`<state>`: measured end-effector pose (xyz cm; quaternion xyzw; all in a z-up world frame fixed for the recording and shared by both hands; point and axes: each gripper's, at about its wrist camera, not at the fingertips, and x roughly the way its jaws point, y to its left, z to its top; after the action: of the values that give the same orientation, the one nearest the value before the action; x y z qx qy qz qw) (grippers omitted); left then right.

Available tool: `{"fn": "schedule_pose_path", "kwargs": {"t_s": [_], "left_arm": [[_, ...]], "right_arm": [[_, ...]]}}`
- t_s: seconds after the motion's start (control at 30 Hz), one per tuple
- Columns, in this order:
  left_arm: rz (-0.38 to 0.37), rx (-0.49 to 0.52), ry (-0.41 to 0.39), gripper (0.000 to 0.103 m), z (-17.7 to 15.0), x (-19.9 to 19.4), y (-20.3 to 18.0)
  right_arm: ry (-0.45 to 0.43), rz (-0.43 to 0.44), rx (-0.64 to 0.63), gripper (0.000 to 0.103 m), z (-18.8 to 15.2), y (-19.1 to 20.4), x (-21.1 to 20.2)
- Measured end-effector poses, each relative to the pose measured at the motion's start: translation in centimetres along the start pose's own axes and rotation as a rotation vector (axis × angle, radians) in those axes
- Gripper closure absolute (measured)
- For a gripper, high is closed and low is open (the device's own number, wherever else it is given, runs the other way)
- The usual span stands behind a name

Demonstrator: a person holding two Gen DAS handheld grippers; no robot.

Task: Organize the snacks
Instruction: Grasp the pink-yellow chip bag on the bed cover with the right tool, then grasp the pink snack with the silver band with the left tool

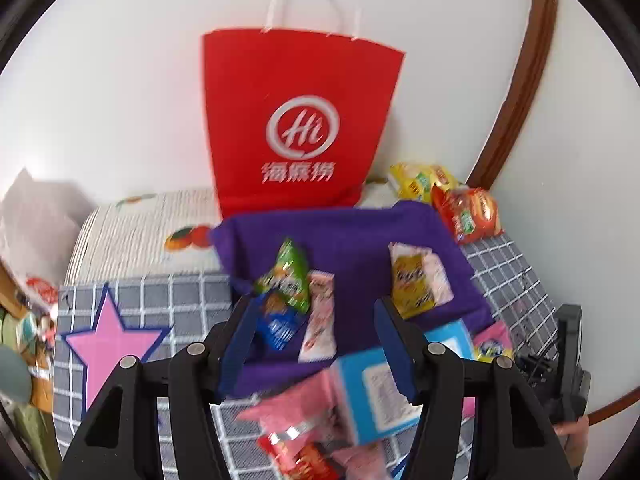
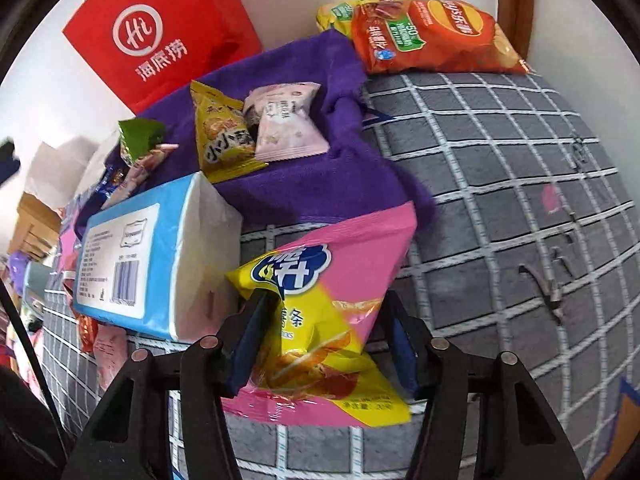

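A purple cloth (image 1: pixel 352 236) lies on the grid-patterned bed and carries a green packet (image 1: pixel 286 276), a blue packet (image 1: pixel 278 326), a pink-white bar (image 1: pixel 320 316) and a yellow packet (image 1: pixel 414 280). My left gripper (image 1: pixel 316 344) is open above the cloth's near edge, empty. My right gripper (image 2: pixel 324 340) is open with its fingers on both sides of a pink and yellow crisp bag (image 2: pixel 332 312) lying on the bed. The cloth (image 2: pixel 304 184), a yellow packet (image 2: pixel 222 136) and a pale pink packet (image 2: pixel 284 120) show in the right wrist view.
A red paper bag (image 1: pixel 300 120) stands against the wall behind the cloth. An orange crisp bag (image 2: pixel 432 36) and a yellow bag (image 1: pixel 420 180) lie at the far corner. A blue tissue pack (image 2: pixel 148 256) lies beside the pink bag. More packets (image 1: pixel 304 432) lie under my left gripper.
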<state>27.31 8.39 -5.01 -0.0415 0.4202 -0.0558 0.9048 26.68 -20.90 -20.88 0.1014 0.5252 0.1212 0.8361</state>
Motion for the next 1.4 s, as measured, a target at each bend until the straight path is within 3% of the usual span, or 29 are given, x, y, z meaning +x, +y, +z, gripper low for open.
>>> {"fn": "schedule_pose_path", "kwargs": {"t_s": [0.13, 0.4, 0.53, 1.13, 1.27, 1.4], "left_arm": [[0.020, -0.021, 0.035, 0.045, -2.6, 0.5, 1.7], [0.011, -0.060, 0.121, 0.045, -7.6, 2.8, 2.8], [0.003, -0.084, 0.141, 0.045, -8.7, 3.7, 2.9], [0.011, -0.126, 0.224, 0.047, -9.5, 8.4, 2.3], [-0.010, -0.135, 0.210, 0.057, -9.3, 8.5, 2.4], [-0.018, -0.138, 0.199, 0.061, -9.2, 7.8, 2.8]], "right_arm": [[-0.035, 0.000, 0.012, 0.059, -0.8, 0.1, -0.8], [-0.074, -0.072, -0.007, 0.060, -3.0, -1.0, -2.8], [-0.118, -0.067, 0.000, 0.059, -4.1, -1.4, -3.1], [-0.163, -0.023, -0.010, 0.059, -4.5, -1.5, -2.9], [-0.153, -0.022, -0.006, 0.060, -4.4, -1.5, -2.9], [-0.136, -0.038, -0.013, 0.061, -4.1, -1.2, -3.1]]}}
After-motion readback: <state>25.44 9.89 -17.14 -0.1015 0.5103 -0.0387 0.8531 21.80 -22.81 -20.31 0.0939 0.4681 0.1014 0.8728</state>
